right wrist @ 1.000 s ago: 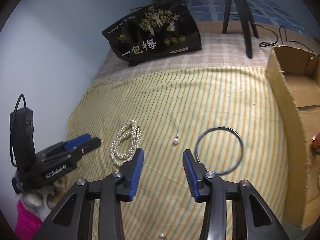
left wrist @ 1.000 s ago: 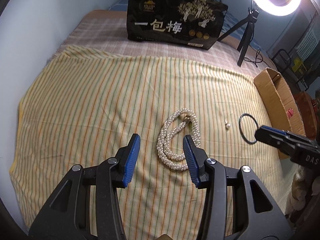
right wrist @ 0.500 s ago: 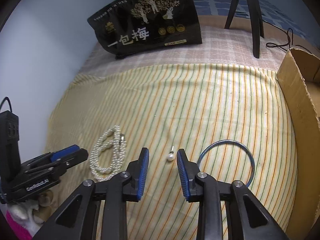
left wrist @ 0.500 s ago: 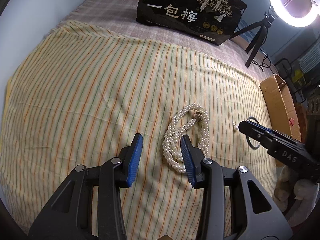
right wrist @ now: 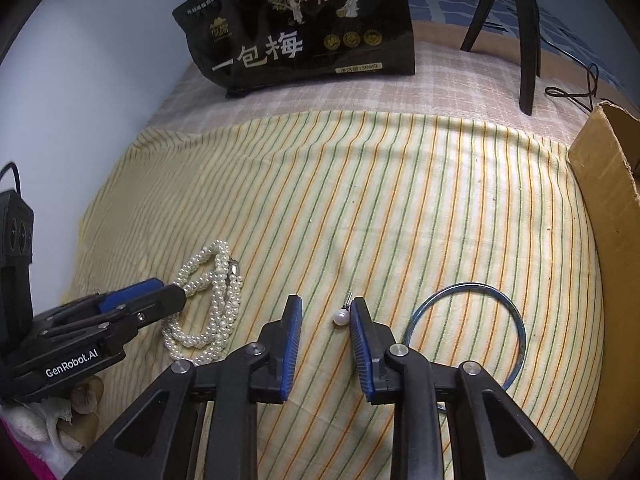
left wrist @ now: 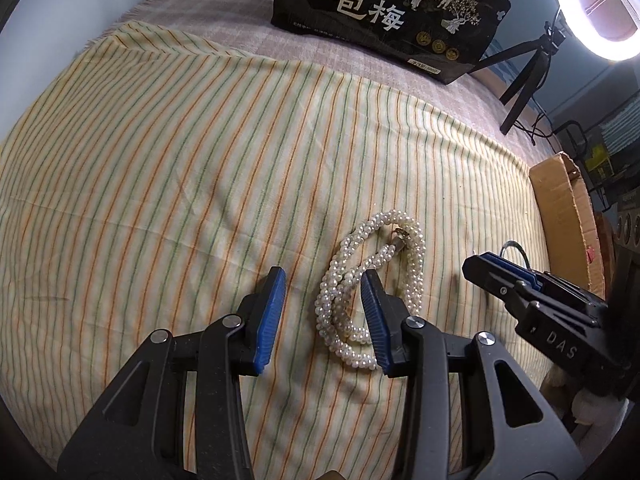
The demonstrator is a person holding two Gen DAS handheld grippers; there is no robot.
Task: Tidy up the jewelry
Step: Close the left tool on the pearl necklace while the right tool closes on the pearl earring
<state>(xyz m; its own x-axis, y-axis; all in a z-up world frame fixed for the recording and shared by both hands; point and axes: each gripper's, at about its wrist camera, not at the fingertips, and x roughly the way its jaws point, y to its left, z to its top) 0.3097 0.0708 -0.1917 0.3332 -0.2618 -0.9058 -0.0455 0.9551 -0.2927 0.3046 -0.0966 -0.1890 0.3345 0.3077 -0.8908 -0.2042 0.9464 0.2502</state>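
A coiled white pearl necklace (left wrist: pixel 374 284) lies on the striped yellow cloth (left wrist: pixel 180 168). My left gripper (left wrist: pixel 323 286) is open, low over the cloth, its right finger over the necklace's near left part. In the right wrist view the necklace (right wrist: pixel 210 300) lies at the left, with the left gripper's tip (right wrist: pixel 160 298) on it. A small pearl earring (right wrist: pixel 341 316) lies between the fingertips of my open right gripper (right wrist: pixel 325 312), close to the right finger. A thin blue bangle (right wrist: pixel 466 334) lies flat just right of that gripper.
A black snack bag (left wrist: pixel 390 16) stands at the far edge of the bed. An open cardboard box (right wrist: pixel 608 208) sits at the right edge. A ring light on a tripod (left wrist: pixel 532 64) stands behind. A wall runs along the left.
Both grippers have moved forward and down toward the cloth. The left one has reached the necklace. The right one now has the earring between its open fingers.
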